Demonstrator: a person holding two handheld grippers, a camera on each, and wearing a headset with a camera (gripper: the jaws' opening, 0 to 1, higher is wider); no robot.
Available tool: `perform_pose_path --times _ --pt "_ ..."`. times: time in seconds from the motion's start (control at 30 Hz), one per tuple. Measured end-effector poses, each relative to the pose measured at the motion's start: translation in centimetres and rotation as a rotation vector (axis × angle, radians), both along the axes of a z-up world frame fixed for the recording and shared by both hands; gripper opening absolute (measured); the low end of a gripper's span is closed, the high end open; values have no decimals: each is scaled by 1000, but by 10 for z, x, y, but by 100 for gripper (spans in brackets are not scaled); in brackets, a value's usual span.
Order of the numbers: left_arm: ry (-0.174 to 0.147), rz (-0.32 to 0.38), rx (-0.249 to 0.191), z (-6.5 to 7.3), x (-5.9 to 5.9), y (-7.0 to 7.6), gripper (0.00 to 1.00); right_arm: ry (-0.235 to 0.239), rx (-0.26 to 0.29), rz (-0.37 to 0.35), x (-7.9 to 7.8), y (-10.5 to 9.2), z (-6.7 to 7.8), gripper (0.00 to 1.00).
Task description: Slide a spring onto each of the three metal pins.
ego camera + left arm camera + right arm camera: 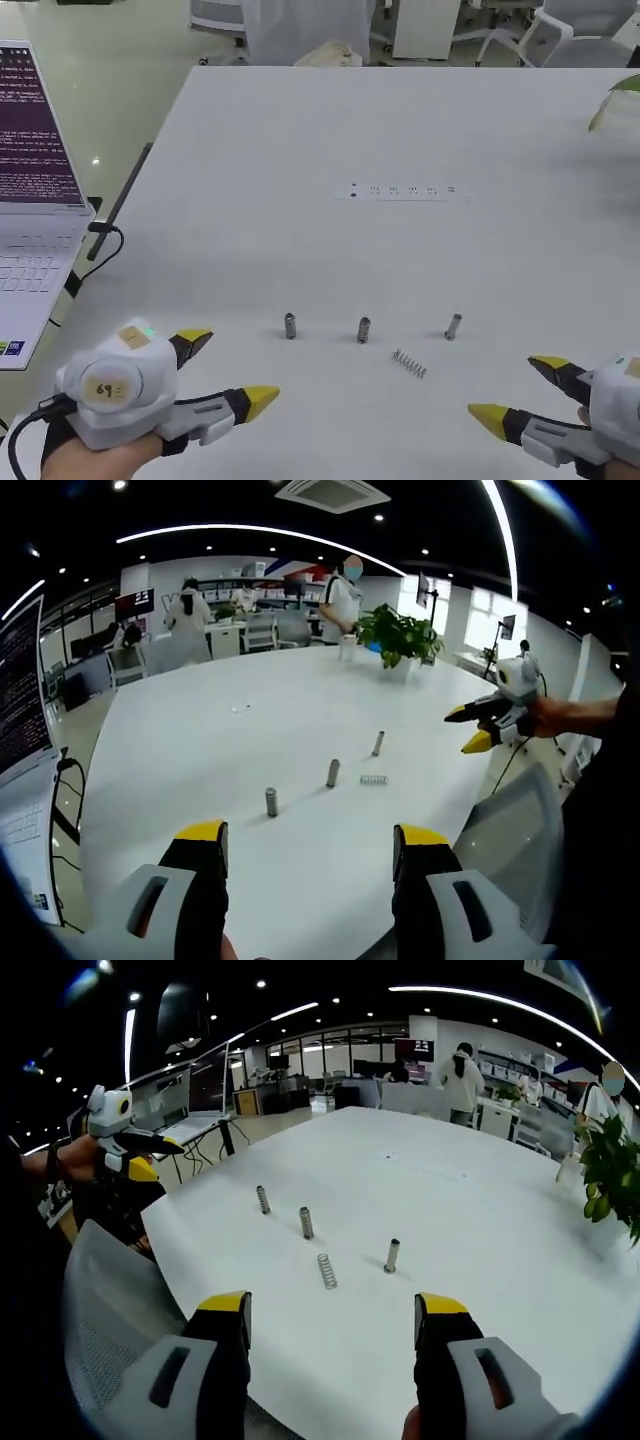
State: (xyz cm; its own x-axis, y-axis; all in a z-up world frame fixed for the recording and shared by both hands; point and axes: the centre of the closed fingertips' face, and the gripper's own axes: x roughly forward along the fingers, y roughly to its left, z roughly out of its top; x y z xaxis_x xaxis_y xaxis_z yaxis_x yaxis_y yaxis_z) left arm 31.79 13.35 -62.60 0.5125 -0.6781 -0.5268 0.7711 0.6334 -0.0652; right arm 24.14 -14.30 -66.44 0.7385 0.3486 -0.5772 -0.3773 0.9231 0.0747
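Three short metal pins stand in a row on the white table point(300, 150). The left pin point(290, 326) and the middle pin point(364, 330) look ribbed, as if each has a coil around it. The right pin point(453, 327) looks smooth and bare. A loose spring point(409, 364) lies flat just in front, between the middle and right pins. My left gripper point(228, 370) is open at the near left edge, holding nothing. My right gripper point(518, 390) is open at the near right, also holding nothing. Both are well short of the pins.
An open laptop point(30, 200) sits at the left with a black cable point(105, 240) beside it. A flush socket strip point(400, 191) lies in the table's middle. A potted plant point(400, 635) stands at the far end. Grey chair backs point(110, 1300) are near the table edge.
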Motion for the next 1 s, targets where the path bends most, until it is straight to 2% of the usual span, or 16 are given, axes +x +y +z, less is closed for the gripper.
perform_pose_path --times 0.17,0.5,1.0 --pt "4 -20 13 -1 -1 -7 63 6 -6 13 -2 2 2 66" --pt "0 -87 33 -1 -1 -34 63 9 -7 16 -3 -3 5 67" --pt "-8 -265 84 -8 -6 -85 63 31 -3 37 -8 -1 2 69"
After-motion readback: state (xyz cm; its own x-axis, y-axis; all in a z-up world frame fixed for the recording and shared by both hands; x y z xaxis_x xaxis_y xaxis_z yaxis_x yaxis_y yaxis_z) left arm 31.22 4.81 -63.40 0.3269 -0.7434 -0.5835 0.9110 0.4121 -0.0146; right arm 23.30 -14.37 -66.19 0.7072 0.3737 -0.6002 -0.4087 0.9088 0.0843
